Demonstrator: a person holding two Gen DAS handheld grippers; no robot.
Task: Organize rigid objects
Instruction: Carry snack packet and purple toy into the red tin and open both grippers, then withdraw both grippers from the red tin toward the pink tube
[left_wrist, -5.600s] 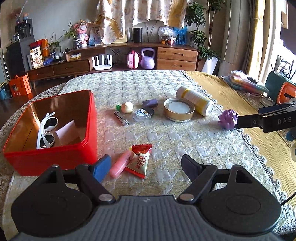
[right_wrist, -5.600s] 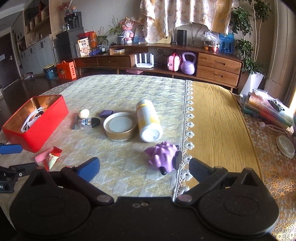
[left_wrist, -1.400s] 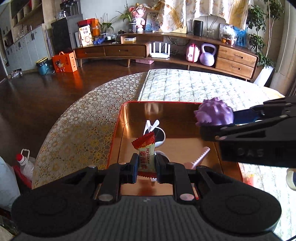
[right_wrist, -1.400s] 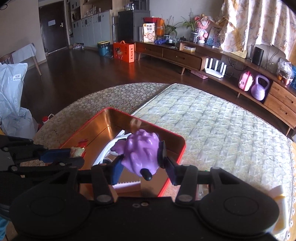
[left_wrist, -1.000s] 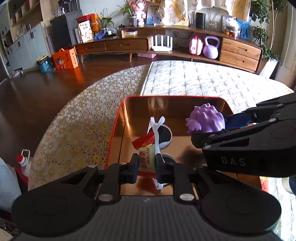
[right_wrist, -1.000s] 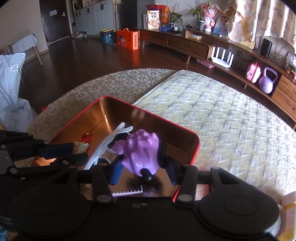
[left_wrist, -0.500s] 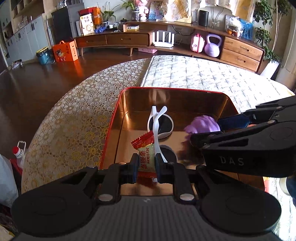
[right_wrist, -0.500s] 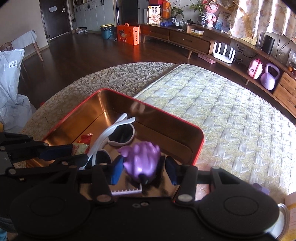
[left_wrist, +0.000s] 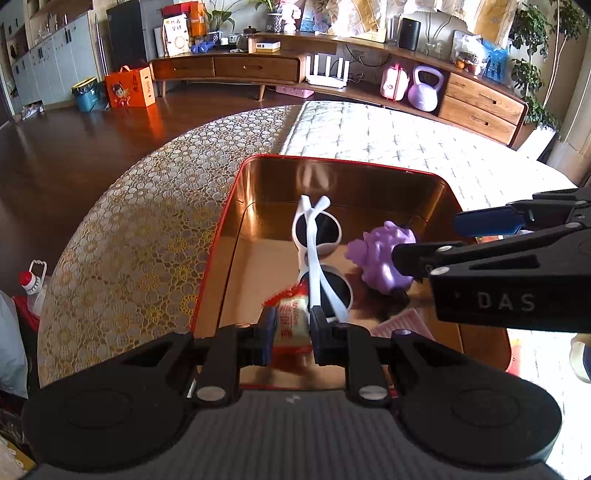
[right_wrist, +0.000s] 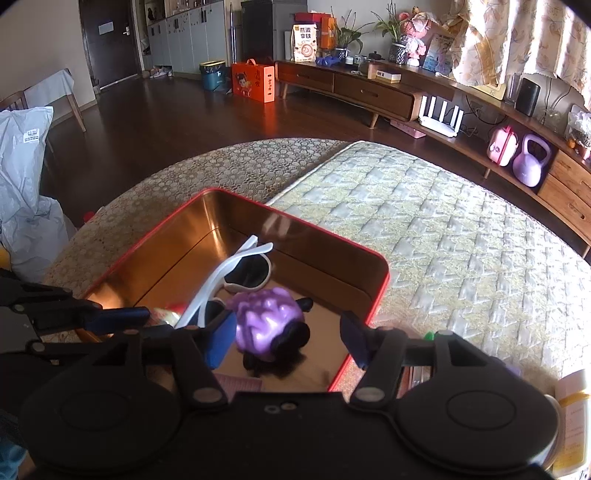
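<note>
Behind our work runs a long wooden sideboard across a dark floor, and under us a quilted cloth covers the desk (right_wrist: 461, 236). At its near left edge stands the red tin (right_wrist: 380, 291), copper inside, the bin where we gather the loose hard things, so both tongs hang over it, tilted down.

White sunglasses (left_wrist: 314, 243) already lie on the tin's floor. Just right of them sits the purple toy (right_wrist: 264, 325), resting on the bottom, low enough that letting go should not make it bounce out.

Our right tongs (right_wrist: 288, 341) have just been opening: the jaws stand apart, the toy between them, the right pad clearly off it, the left one close beside it, so we judge it released. Our left tongs (left_wrist: 291, 330) are clenched on the candy packet (left_wrist: 291, 321), holding it upright just above the tin's near end, beside the sunglasses. We reckon it goes down next, into the bare floor at the near left.
</note>
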